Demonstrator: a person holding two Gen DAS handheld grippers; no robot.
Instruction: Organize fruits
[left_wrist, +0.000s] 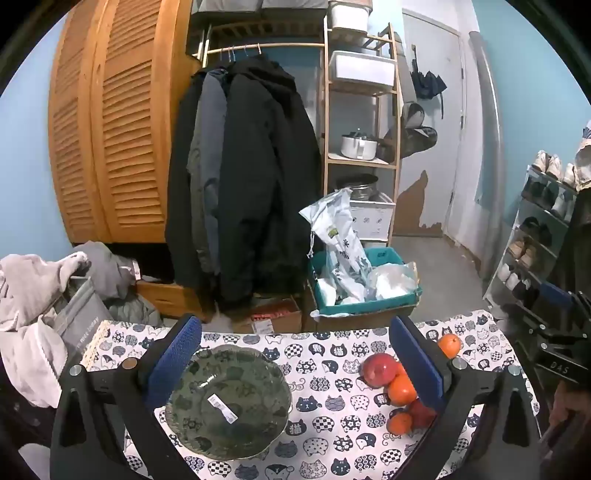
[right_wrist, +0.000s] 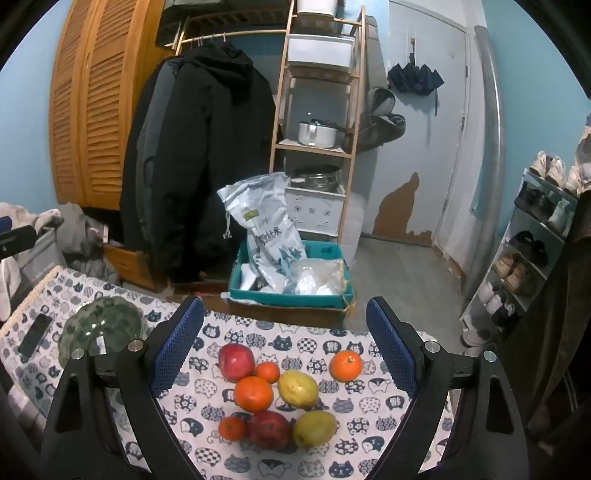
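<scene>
A green glass bowl (left_wrist: 229, 402) sits empty on the cat-print tablecloth (left_wrist: 325, 387), and my left gripper (left_wrist: 295, 365) hangs open above it. To the bowl's right lie a red apple (left_wrist: 378, 369) and several oranges (left_wrist: 400, 389). In the right wrist view my right gripper (right_wrist: 284, 354) stands open over the pile of fruit: two red apples (right_wrist: 236, 361), several oranges (right_wrist: 253, 393) and two yellow-green fruits (right_wrist: 297, 389). One orange (right_wrist: 345, 364) lies apart to the right. The bowl (right_wrist: 101, 328) is at the left. Neither gripper touches anything.
A dark phone (right_wrist: 35, 334) lies on the cloth left of the bowl. Past the table's far edge stand a teal crate (right_wrist: 291, 291) with bags, hanging coats (left_wrist: 243, 177), a wooden shelf (left_wrist: 360, 122) and a shoe rack (right_wrist: 524, 236). Laundry (left_wrist: 33, 295) is piled at the left.
</scene>
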